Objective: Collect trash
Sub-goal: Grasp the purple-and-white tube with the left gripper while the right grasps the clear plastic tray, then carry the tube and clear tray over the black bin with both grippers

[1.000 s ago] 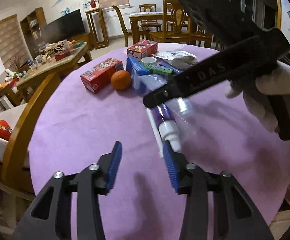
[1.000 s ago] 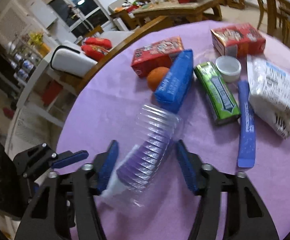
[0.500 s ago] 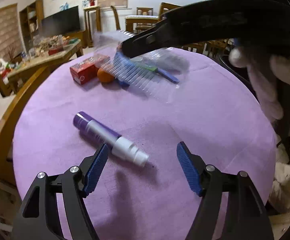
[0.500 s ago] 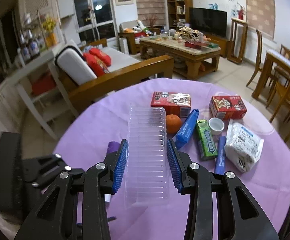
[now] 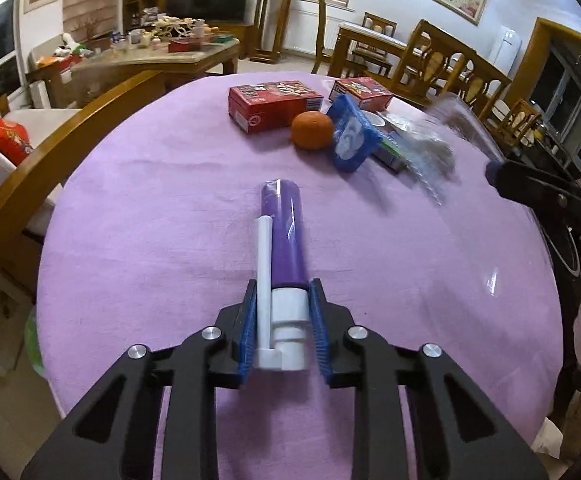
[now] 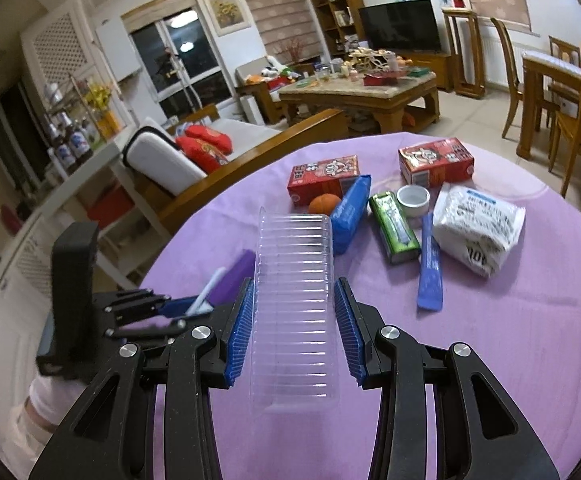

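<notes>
Purple-clothed round table (image 5: 138,216) in a living room: left gripper (image 5: 282,330) is clamped on the white cap of a purple tube (image 5: 284,236) near the table's near edge, while right gripper (image 6: 294,318) squeezes a clear ribbed plastic tray (image 6: 292,304), lifted above the cloth.

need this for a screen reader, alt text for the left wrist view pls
The left gripper is shut on the white cap end of a purple tube lying on a purple tablecloth. Beyond it sit an orange, a blue pack and two red boxes.
</notes>
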A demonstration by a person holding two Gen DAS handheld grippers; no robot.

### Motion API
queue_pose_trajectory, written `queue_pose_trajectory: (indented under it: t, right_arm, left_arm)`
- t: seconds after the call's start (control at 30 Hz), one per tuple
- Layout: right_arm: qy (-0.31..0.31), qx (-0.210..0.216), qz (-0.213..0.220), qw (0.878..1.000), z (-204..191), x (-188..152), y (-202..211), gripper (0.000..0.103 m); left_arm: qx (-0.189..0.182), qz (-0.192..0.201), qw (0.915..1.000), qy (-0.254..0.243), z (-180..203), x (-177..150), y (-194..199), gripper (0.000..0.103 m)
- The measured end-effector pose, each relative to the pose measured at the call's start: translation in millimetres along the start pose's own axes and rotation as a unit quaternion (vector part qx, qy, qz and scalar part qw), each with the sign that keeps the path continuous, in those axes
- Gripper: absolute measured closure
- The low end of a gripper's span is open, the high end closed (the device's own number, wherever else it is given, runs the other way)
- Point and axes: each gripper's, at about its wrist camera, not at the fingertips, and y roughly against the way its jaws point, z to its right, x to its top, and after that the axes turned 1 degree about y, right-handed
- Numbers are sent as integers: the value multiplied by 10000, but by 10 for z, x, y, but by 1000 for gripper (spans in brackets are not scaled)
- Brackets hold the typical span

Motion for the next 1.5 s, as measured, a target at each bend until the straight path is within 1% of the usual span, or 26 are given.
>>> queue_pose_trajectory:
  t: [0.2,0.33,0.37,0.43,0.67,0.83,1.07,1.27,1.33,1.5]
  right_arm:
    - [-157,181,82,9997,47,-154,131,63]
    - [-368,377,265,9983,157,-225,270,63]
    - [-444,420,339,9976,196,-244,326,63]
    - [-534,463,438,9965,239,-273,404,63]
    - [-893,472,889,9909,519,-407,789,63]
    - [-1218,265,1316,9834,844,-509,1163,63]
    - [-1672,-189,1872,9678,1346,-751,1704,63]
    - [-2120,-627,2235,9493,1826,-1093,2135,63]
    - [-2255,-786,2379,9415,1971,-1209,2292,63]
    - [-2554,-1139,2699,9214,2301,-1480,2629,63]
  left_arm:
    - [97,126,9999,-67,22,-63,55,78]
    - [-111,375,9992,-90,102,-105,167,78]
    - [-103,424,9990,-134,141,-105,193,78]
    - [-75,542,9981,-268,266,-94,260,78]
    - [-403,1145,9913,-515,809,28,506,78]
    - [-629,1431,9853,-684,1213,113,521,78]
    - [-964,1538,9783,-998,1833,231,368,78]
    - [-1329,1604,9688,-1342,2416,334,236,78]
    - [-1443,1615,9659,-1422,2560,361,202,78]
    - [-1716,1582,9568,-1733,3077,402,62,78]
